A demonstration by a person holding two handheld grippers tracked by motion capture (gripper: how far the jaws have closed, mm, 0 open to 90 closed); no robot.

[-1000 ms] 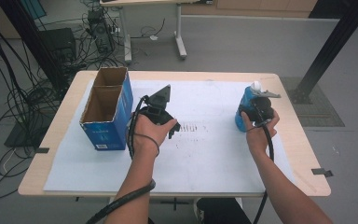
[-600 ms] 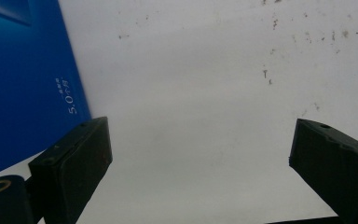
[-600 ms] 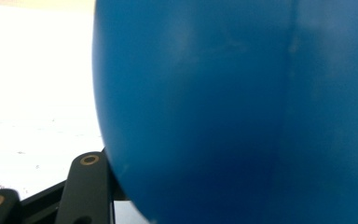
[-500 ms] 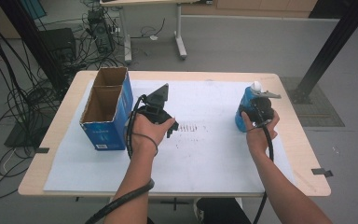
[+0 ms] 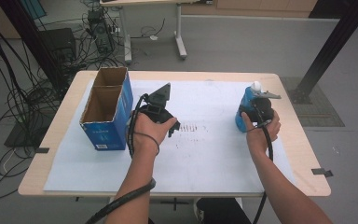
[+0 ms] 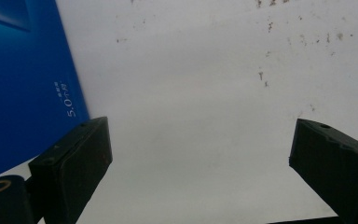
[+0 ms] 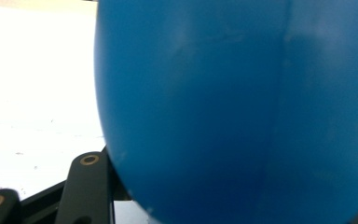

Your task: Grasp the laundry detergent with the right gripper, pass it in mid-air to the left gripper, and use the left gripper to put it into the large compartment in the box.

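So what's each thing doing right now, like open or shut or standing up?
Blue cardboard box: upright on the paper, top open, looks empty.
Blue bottle: upright, white cap on.
Left gripper: open, nothing between its jaws, beside the box.
Right gripper: right up against the bottle; grip unclear.
White paper sheet: flat, speckled with marks.

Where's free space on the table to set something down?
Widest bare patch: white sheet between the left gripper and right gripper, running to the near edge. Also bare beyond them, between the cardboard box and blue bottle. Crowded: gap between box and left gripper, and the bottle's corner.
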